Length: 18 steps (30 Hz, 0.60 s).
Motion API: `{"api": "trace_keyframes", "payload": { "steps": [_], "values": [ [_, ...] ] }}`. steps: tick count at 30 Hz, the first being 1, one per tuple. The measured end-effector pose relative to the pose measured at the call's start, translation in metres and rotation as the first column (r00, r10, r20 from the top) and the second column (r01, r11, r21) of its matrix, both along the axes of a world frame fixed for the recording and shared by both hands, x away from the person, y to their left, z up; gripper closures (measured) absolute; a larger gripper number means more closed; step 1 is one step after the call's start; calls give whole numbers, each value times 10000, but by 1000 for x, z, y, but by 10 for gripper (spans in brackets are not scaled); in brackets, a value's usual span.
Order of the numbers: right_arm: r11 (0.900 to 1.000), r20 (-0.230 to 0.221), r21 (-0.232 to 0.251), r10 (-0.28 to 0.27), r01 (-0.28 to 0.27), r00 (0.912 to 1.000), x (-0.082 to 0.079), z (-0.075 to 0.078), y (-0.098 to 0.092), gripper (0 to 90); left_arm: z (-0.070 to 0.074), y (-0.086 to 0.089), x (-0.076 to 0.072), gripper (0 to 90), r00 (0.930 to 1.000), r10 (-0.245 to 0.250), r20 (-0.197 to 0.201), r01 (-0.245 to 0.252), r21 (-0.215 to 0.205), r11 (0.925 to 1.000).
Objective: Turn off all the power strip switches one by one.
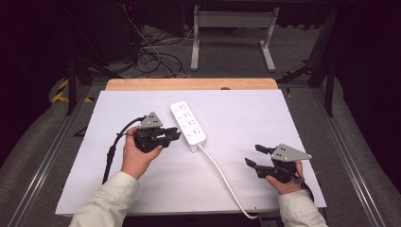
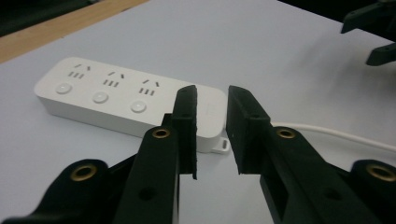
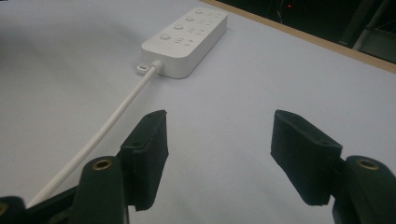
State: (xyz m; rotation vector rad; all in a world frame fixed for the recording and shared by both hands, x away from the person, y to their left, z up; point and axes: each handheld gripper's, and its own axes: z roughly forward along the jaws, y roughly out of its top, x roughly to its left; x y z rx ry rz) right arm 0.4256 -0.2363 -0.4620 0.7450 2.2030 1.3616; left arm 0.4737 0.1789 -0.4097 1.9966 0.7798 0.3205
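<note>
While left gripper [image 1: 171,135] nears power strip [image 1: 187,122] — its cord [image 1: 222,176] trails toward right gripper [image 1: 253,156]

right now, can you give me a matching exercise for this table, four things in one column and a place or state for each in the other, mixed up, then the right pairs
Things
1. left claw
2. right claw
3. white rectangular plastic power strip
4. white round cord

Places or states
A. runs from the strip's near end to the table's near edge
B. jaws wide apart, nothing between them
C. jaws nearly together with a narrow gap, beside the strip
D. lies flat near the middle of the white table, sockets up

Pairs: 1-C, 2-B, 3-D, 4-A
</note>
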Motion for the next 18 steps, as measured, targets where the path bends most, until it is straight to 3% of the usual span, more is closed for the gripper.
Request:
{"api": "trace_keyframes", "payload": {
  "steps": [2,10,14,18],
  "values": [
    [10000,13,-26,11,-11,10000,0,0,0,374,-1,0,4,786,10000,21,77,-20,-118,9999],
    [10000,53,5,46,-46,10000,0,0,0,374,-4,-14,25,899,9994,349,-77,-341,845,9958],
    [10000,44,-52,73,-72,10000,0,0,-1,374,-10,-17,35,900,9983,411,-422,-377,777,9963],
    [10000,59,-37,86,-86,9999,0,0,-1,374,-18,-22,42,900,9978,406,-522,-359,885,9954]
  ]
}}
